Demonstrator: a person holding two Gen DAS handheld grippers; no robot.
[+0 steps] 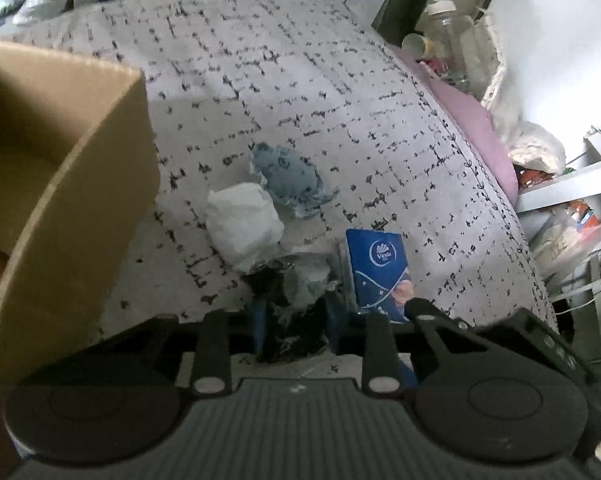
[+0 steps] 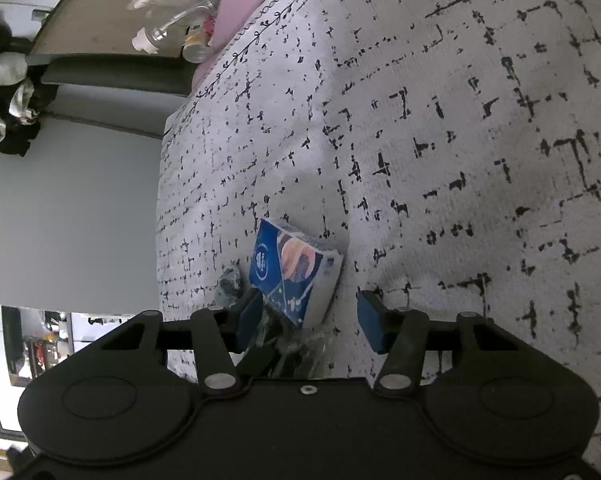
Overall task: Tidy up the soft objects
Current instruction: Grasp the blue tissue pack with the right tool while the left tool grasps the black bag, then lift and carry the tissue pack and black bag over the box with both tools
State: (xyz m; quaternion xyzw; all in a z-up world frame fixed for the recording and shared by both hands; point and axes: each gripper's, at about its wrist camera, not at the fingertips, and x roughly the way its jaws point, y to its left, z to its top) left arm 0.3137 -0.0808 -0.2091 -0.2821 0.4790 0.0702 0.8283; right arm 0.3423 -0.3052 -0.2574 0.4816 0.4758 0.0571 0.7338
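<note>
Gripping a crumpled grey-and-black plastic wrapper [image 1: 296, 292], the left gripper [image 1: 294, 316] is sitting low over the grey black-flecked bedspread [image 1: 300, 100]. Right gripper [image 2: 308, 314] is hanging open by the blue tissue pack [image 2: 292, 268]. Further out, 2 soft bits are lying beside the brown cardboard box [image 1: 60, 184]: a white wad [image 1: 242, 222] and a blue-grey cloth [image 1: 290, 178].

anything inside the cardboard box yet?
The cardboard box shows only bare brown inner walls and floor. Its near wall hides the lower corner, so an item there cannot be ruled out.

Dim, bluish daylight; soft shadows; motion blur; strong fisheye edge distortion.
</note>
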